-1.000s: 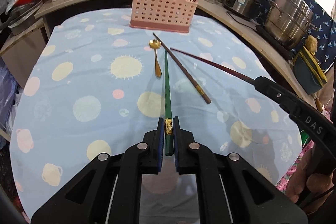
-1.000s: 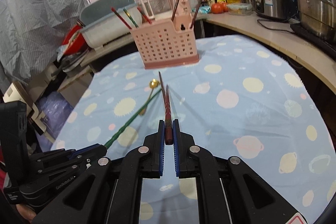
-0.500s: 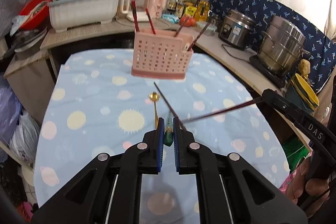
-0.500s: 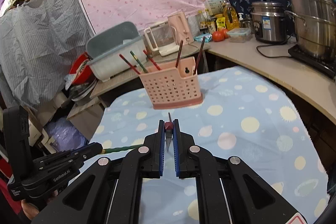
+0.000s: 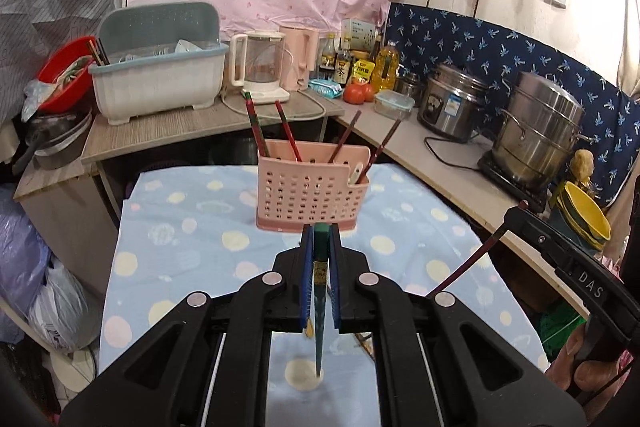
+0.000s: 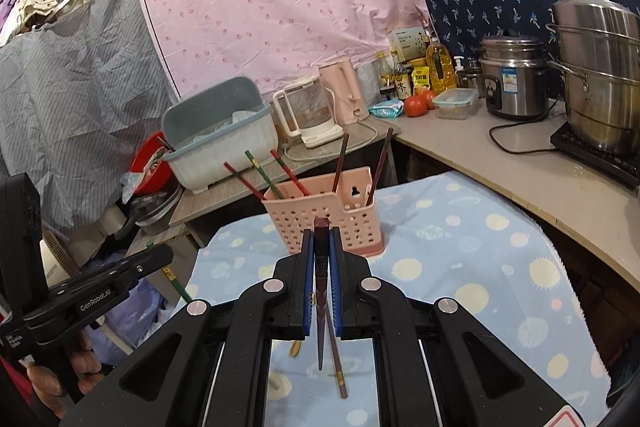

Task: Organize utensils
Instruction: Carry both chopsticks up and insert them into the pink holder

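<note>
While each claw clamps a chopstick, the caddy point(image 5: 312, 197) stands ahead.

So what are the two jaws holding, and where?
Left: green chopstick, near its thick end. Right: dark red chopstick, near its thick end too.

Black claw point(image 5: 320, 259) with blue pads point(image 5: 306, 283) and silver screws point(image 5: 271, 278).
</note>
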`<action>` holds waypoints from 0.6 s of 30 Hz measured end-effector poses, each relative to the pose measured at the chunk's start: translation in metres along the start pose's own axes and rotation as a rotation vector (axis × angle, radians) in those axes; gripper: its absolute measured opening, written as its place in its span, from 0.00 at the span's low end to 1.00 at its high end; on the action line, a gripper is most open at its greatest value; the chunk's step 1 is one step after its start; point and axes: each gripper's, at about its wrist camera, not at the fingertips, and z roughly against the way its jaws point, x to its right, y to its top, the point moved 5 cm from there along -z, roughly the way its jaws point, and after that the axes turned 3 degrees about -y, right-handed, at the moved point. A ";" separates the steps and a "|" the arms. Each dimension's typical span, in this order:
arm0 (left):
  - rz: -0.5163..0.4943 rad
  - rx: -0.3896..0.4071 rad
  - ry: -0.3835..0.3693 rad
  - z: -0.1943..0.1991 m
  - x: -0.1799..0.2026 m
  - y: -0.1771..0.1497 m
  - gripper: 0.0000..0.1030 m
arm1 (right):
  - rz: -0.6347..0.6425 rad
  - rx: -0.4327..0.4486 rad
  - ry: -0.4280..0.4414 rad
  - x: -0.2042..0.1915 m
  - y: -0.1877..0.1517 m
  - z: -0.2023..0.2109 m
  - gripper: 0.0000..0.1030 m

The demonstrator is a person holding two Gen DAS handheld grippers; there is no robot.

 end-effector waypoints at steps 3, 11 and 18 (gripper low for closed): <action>0.000 0.029 0.004 0.000 -0.001 0.020 0.07 | -0.003 0.023 -0.002 0.002 0.017 -0.005 0.07; -0.010 0.142 0.032 -0.001 -0.006 0.090 0.07 | -0.016 0.093 -0.022 0.007 0.072 -0.029 0.07; -0.021 0.275 0.045 -0.008 -0.010 0.167 0.07 | -0.032 0.153 -0.051 0.014 0.128 -0.061 0.07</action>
